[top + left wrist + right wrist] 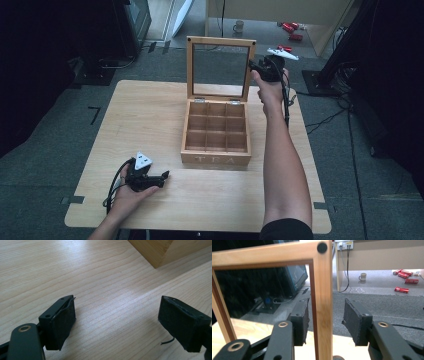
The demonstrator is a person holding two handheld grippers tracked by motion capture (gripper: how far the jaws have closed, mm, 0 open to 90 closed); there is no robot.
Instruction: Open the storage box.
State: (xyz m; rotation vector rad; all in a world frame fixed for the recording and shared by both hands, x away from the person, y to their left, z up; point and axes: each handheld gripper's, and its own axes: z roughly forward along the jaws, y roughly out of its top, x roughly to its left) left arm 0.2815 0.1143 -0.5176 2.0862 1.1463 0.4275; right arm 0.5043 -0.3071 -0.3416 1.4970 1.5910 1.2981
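Observation:
A wooden tea box (pixel 216 132) with several empty compartments sits mid-table, and its glass-paned lid (pixel 220 42) stands upright. My right gripper (pixel 256 65) is raised at the lid's right edge. In the right gripper view its jaws (pixel 325 315) stand open astride the lid's right frame bar (pixel 323 302), with a gap on the right side. My left gripper (pixel 164 175) rests low on the table near the box's front left. Nothing lies between its open jaws (pixel 117 320), and a corner of the box (pixel 160 252) shows beyond them.
The light wooden table (pixel 150 115) has bare wood left of the box and in front of it. On the floor behind it are a mug (pixel 239 26) and red cans (pixel 291 27). Dark equipment and cables stand at both sides.

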